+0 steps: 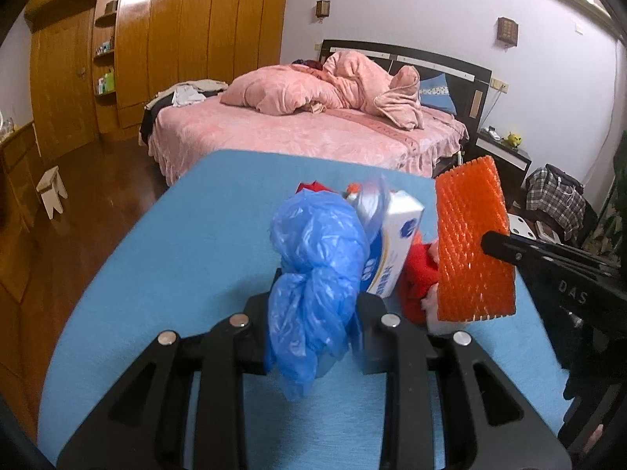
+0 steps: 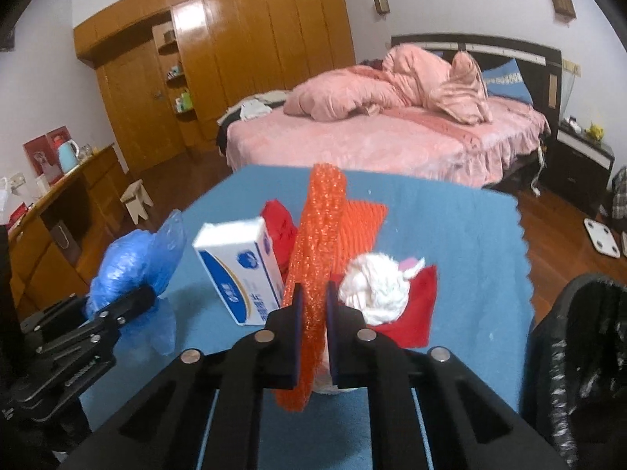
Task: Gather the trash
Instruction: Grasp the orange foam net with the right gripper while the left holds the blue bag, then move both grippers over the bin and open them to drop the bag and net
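Right gripper pinches the floppy orange foam net beside the box; left gripper pinches the feather-light blue bag.

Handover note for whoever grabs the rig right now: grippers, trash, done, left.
Left gripper: shut on the blue plastic bag, lifted off the blue cloth.
Right gripper: shut on the orange foam net, held up edge-on.
Still on the cloth: white and blue box, red fabric, white wad, another orange piece.
Bin with a black liner sits at the right edge of the right wrist view.
Done: two items picked up. Left: drop both in the bin, then collect the rest.
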`<state>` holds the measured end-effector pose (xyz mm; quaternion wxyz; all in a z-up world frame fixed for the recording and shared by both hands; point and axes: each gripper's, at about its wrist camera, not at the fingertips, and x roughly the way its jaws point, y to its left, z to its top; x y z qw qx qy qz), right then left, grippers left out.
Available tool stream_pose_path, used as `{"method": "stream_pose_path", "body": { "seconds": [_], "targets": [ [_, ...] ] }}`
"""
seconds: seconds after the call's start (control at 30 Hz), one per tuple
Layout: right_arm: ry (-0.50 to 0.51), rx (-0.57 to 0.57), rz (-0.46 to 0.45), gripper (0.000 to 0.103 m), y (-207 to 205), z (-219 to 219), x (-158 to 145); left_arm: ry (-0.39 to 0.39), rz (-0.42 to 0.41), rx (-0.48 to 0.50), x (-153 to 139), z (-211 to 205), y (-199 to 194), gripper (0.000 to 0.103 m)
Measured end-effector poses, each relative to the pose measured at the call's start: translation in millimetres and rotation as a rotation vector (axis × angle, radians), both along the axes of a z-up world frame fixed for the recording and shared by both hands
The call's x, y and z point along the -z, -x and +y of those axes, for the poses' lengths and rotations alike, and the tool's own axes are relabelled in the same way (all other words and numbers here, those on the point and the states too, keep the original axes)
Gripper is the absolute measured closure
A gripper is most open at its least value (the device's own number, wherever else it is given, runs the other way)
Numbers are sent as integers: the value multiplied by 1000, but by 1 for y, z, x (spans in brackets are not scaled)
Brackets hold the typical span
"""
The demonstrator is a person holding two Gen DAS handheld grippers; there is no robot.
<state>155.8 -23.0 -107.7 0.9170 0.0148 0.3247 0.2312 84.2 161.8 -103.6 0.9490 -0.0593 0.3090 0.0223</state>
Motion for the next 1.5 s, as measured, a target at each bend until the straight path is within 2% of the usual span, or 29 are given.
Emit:
{"method": "stream_pose_path", "body": {
  "seconds": [0.23, 0.5, 0.73, 1.13, 1.5],
  "targets": [
    [-24, 26, -59, 92, 18, -27, -27, -1, -58, 43, -32, -24, 9, 75],
    [-24, 134, -95, 92, 35, -83, -43, 19, -87, 154, -51, -72, 5, 75],
    [-6, 257, -111, 92, 46, -143, -45, 37, -90, 271, -49, -131, -15, 75],
    [18, 525, -81, 92, 49, -271, -24, 86, -69, 502, -31, -249, -58, 75],
    [46, 644, -47, 92, 58, -338, -5, 144, -21, 650, -15, -337, -85, 74]
  ]
}}
